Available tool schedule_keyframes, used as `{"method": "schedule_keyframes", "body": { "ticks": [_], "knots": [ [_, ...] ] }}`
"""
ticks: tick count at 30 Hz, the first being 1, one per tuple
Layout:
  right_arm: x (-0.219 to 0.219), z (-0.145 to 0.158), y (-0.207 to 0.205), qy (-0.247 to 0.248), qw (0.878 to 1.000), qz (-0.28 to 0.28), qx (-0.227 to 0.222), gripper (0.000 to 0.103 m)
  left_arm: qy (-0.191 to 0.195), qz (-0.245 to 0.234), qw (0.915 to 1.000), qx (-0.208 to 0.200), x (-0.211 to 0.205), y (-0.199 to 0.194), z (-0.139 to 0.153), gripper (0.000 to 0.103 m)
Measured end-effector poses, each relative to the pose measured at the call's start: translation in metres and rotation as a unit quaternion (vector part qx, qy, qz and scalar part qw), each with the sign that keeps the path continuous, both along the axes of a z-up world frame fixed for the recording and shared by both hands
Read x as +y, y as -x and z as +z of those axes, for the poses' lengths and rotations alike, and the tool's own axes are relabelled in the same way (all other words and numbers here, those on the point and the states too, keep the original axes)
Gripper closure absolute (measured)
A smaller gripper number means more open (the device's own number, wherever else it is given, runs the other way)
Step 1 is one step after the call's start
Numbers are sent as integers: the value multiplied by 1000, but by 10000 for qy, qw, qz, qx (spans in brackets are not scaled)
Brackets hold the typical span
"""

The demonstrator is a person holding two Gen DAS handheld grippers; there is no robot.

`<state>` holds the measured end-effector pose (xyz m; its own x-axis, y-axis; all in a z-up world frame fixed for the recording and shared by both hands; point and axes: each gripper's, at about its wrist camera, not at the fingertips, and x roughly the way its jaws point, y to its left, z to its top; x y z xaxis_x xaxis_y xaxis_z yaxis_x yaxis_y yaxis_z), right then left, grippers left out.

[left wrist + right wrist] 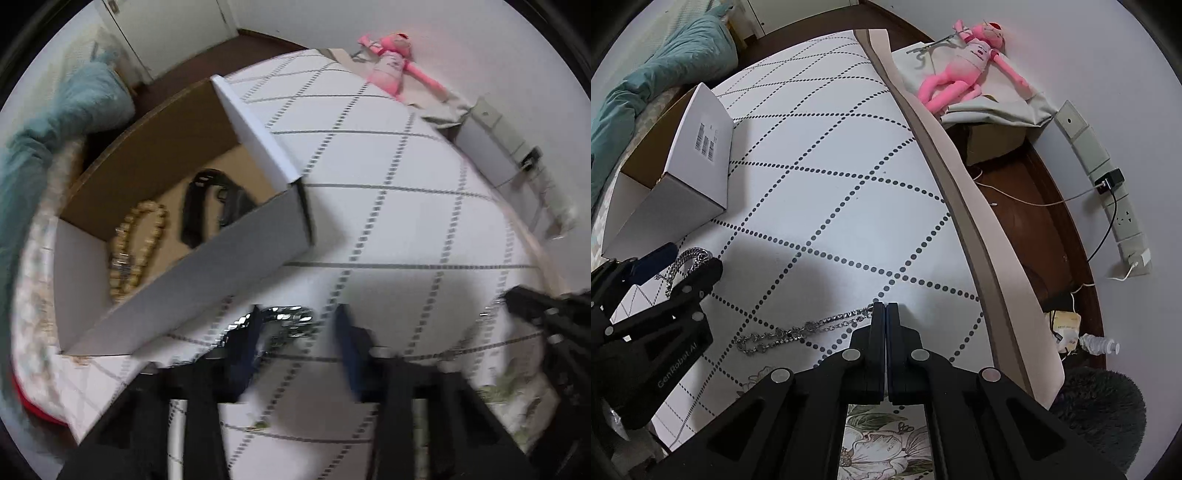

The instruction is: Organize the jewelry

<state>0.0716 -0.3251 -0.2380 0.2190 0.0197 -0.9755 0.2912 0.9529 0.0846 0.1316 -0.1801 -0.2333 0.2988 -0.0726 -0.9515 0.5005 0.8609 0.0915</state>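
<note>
An open white cardboard box (207, 273) lies on the bed; inside are a beige bead bracelet (136, 240) and a black band (207, 206). The box also shows in the right wrist view (690, 173). My left gripper (299, 332) is open, its fingers on either side of a chunky silver chain (288, 317), just in front of the box; it also shows in the right wrist view (689, 264). My right gripper (885, 314) is shut, its tips at one end of a thin silver chain (798, 330) that trails left on the cloth.
The white cloth with dotted diamond lines (831, 184) covers the bed. A teal blanket (661, 55) lies at the far left. A pink plush toy (964, 62) lies beyond the bed edge. A power strip with cables (1108, 184) runs along the wall.
</note>
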Motion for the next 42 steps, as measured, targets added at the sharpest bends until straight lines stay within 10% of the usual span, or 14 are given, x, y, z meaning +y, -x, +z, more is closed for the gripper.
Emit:
{"method": "schedule_keyframes", "body": {
  "ticks": [9,27,32,36,38,42],
  "knots": [
    [1,12,2,-600,9981,39,-144,103,602,323,9975,169,25,2,25,101],
    [36,135,-2,-1094,9819,833,-1303,103,1908,932,9760,-484,104,14,141,102],
    [42,96,-17,-1159,9863,955,-685,102,1622,1307,9779,-170,113,8,107,94],
    [43,43,-13,-914,9916,891,-217,77,1318,1376,9817,65,113,9,74,48],
    [46,24,-10,-823,9922,935,-80,57,1230,1408,9821,217,112,8,56,47],
    [59,0,-5,-629,9922,1076,61,56,1090,1413,9832,371,109,8,36,47]
  ]
}}
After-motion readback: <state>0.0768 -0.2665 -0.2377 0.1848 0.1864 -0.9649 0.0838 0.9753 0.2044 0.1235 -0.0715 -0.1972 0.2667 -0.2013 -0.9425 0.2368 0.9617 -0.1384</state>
